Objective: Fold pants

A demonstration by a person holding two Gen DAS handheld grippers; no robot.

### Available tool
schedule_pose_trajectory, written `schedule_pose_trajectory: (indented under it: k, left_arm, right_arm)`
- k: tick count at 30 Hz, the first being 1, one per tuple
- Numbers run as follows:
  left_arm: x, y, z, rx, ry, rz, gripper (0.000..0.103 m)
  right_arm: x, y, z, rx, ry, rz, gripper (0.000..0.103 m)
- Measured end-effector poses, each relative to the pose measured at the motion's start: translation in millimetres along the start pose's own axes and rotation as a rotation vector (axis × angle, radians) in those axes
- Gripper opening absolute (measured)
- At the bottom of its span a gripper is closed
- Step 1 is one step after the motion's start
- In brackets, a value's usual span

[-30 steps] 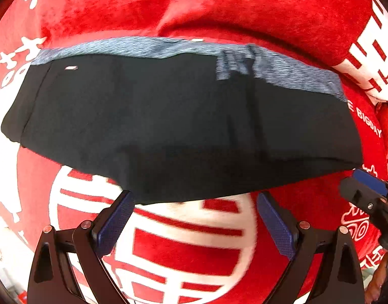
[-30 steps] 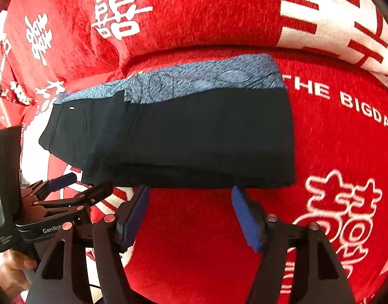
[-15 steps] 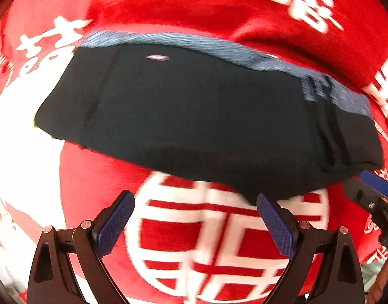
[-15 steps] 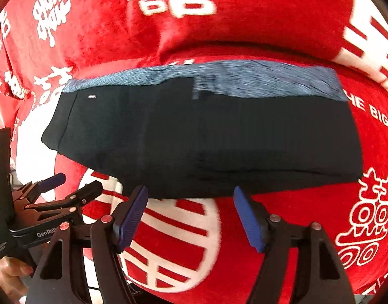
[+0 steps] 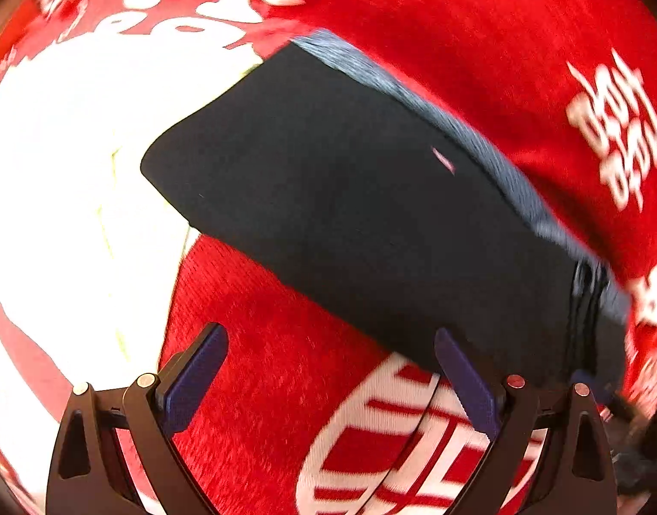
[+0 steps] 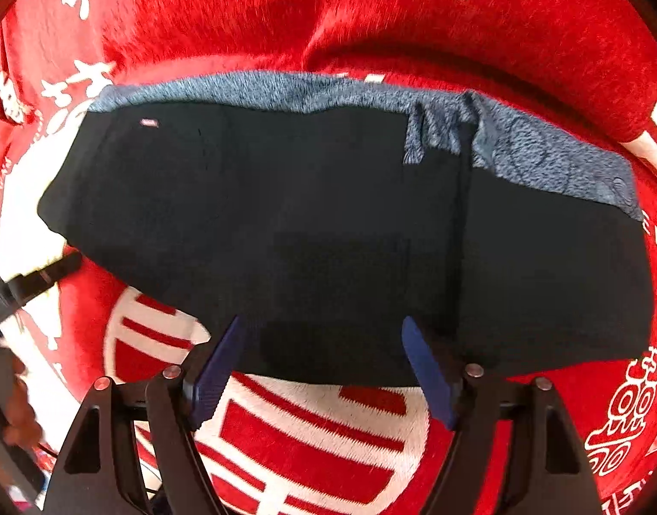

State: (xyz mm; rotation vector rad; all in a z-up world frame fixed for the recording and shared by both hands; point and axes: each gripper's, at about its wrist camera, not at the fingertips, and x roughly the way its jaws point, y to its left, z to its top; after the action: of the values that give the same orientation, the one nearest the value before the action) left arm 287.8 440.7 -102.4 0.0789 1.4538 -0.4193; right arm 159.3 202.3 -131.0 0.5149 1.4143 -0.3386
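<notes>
A red blanket point(image 6: 414, 21) with white characters covered the whole surface. On it lay the pants point(image 6: 328, 223), dark and folded into a long flat band, a blue-grey waistband point(image 6: 285, 90) running along the far edge from ten to two o'clock in the right wrist view. The right gripper point(image 6: 320, 369) pointed down at six o'clock, its jaws wide and just having opened further; its blue pads point(image 6: 212, 369) stood over the pants' near edge without pressing on the cloth. In the blurred left wrist view the pants point(image 5: 371, 214) ran slantwise from ten to four o'clock. The left gripper point(image 5: 328, 382) stood wide at six o'clock, over bare blanket, holding nothing.
</notes>
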Motion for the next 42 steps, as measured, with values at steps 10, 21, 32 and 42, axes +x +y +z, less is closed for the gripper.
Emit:
schedule_pose_trajectory:
  k: [10,21,32,42]
  left_arm:
    - [15.1,28.5,20.0,-0.155,-0.021,-0.236,0.097]
    - [28.4,36.9,34.8,-0.194,-0.065,-0.347,0.098]
    - [30.6,23.6,50.5,-0.174,-0.052,-0.337,0.098]
    - [22.1,-9.3,49.9,-0.023,-0.118,-0.017,0.042]
  right_arm:
    - [5.9,8.8,1.1,-0.055,0.018,-0.02,0.086]
    - [10.7,4.1,9.4,-0.013,0.035,0.026,0.086]
    - [11.4,7.9,9.9,-0.039,0.039,0.018,0.086]
    - [-26.9,9.5,41.5,-0.026,0.004,0.084,0.087]
